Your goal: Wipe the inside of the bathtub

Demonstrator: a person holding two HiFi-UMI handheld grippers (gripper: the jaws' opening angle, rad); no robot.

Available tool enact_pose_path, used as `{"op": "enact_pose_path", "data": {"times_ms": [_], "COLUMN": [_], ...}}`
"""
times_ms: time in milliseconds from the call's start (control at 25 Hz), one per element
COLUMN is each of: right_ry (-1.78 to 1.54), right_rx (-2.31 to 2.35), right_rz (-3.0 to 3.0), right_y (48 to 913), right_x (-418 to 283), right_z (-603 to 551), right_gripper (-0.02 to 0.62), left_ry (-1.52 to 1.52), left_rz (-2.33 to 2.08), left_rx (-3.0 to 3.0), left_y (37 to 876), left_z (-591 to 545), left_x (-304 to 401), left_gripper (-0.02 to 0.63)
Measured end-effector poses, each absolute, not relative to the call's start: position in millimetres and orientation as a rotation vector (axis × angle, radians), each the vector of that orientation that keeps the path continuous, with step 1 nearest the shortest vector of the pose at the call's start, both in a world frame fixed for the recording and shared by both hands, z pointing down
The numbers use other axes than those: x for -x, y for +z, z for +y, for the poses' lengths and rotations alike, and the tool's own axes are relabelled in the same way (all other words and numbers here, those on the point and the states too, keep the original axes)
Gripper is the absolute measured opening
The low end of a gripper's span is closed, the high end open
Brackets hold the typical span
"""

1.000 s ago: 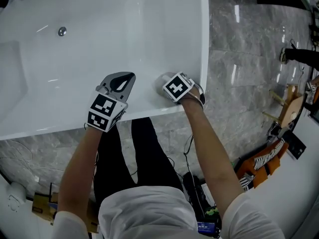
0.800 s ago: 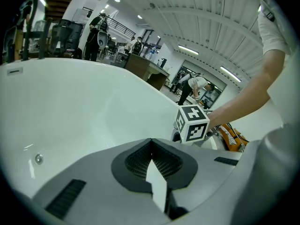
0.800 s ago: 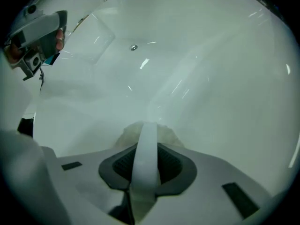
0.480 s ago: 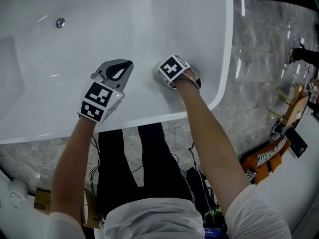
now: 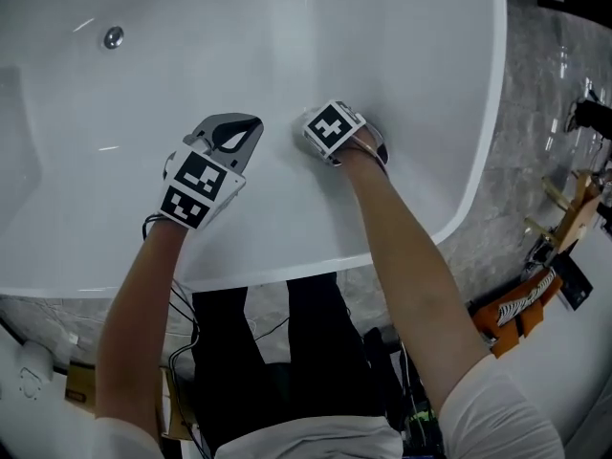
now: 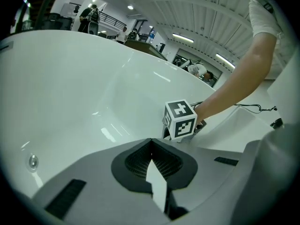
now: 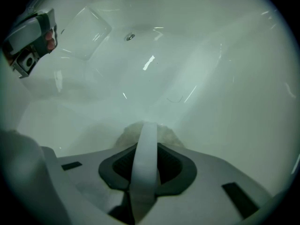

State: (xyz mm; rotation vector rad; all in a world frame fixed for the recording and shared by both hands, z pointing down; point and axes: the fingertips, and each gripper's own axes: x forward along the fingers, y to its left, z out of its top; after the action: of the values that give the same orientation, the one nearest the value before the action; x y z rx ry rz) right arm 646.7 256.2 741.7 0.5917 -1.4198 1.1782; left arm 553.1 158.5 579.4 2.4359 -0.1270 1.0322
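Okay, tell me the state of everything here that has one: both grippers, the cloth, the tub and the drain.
Left gripper: shut, empty.
Right gripper: shut on the cloth.
Cloth: bunched at the jaw tips, pressed against the tub's inside.
Tub: no water in view.
Drain: too small to tell if plugged.

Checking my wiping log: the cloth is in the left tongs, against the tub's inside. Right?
No. The cloth is in the right tongs, against the tub's inside, as the right gripper view shows. The left tongs are shut, empty.
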Motion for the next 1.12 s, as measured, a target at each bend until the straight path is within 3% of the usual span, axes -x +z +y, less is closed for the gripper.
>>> {"op": "enact_pose_path", "data": {"times_ms": [560, 1120], "right_ry": [0.985, 0.960], "right_rx": [-0.461, -0.234], "right_rz": [-1.664, -1.913], "right_y": [801.4, 788.2], "right_x": [-614.6, -579.6], "right_z": [230.2, 230.4], "right_gripper": [0.092, 0.091], "left_ry": [1.101, 1.127], "left_rz": [-0.115, -0.120], "left_rx": [-2.417, -2.417], "left_y": [617.9, 622.9], "left_z": [154.7, 151.7], "left_x": [-523.7, -512.7], "left_gripper": [0.006, 0.006]}}
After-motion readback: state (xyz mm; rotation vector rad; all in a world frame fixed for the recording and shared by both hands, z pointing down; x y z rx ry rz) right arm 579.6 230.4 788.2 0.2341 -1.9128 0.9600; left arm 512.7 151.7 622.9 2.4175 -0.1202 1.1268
